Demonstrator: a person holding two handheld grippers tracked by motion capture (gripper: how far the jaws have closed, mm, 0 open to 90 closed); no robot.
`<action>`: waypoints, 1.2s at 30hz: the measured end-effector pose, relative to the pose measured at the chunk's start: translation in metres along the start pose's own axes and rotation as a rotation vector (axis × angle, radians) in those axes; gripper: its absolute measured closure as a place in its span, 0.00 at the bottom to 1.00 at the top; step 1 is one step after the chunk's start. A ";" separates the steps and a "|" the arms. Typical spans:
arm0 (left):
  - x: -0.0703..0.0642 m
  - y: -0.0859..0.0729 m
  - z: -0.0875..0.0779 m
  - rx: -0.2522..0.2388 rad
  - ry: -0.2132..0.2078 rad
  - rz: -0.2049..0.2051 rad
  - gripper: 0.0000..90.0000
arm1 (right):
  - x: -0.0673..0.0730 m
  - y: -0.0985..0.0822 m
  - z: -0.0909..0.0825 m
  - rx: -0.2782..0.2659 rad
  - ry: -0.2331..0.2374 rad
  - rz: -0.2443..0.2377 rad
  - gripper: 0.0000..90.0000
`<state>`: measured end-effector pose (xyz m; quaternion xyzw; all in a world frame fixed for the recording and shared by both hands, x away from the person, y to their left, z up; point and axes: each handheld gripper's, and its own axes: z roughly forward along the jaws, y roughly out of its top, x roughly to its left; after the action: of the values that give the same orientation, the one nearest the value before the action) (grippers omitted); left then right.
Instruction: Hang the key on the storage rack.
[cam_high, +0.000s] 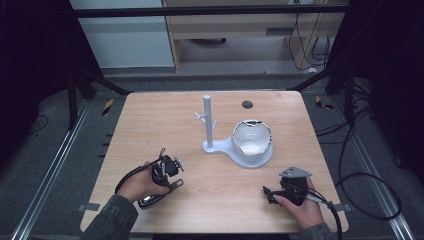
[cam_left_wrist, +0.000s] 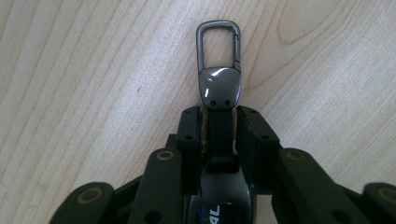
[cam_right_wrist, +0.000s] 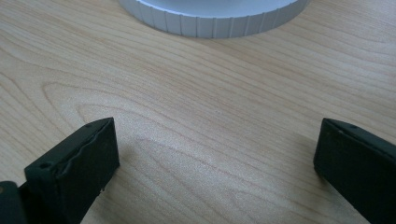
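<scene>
Left gripper clamps the key fob by its strap (light, stiff, clip dangles); right gripper gapes wide over bare table

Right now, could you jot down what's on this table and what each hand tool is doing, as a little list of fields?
surface: wooden table
stand: white post with pegs on a white base
bowl: shiny bowl sitting on the round end of that base
left tool: shut on the black strap of a key fob, metal clip pointing away
right tool: open, holding nothing, low over the table, facing the base's ribbed rim
hands: one on each tool, near the table's near edge
</scene>
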<state>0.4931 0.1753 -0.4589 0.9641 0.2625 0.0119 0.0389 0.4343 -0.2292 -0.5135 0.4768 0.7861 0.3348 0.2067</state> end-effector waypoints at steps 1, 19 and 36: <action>0.000 0.000 0.000 0.002 -0.005 0.002 0.80 | 0.000 0.000 0.000 -0.001 0.000 -0.001 0.00; -0.005 -0.006 -0.008 -0.057 -0.007 -0.019 0.89 | 0.000 0.000 0.000 0.000 0.001 0.000 0.00; -0.014 -0.053 -0.039 -0.357 0.076 -0.086 0.89 | 0.002 -0.001 -0.001 0.001 0.001 0.004 0.00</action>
<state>0.4532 0.2161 -0.4247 0.9286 0.2984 0.0928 0.1999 0.4327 -0.2279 -0.5135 0.4783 0.7854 0.3349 0.2053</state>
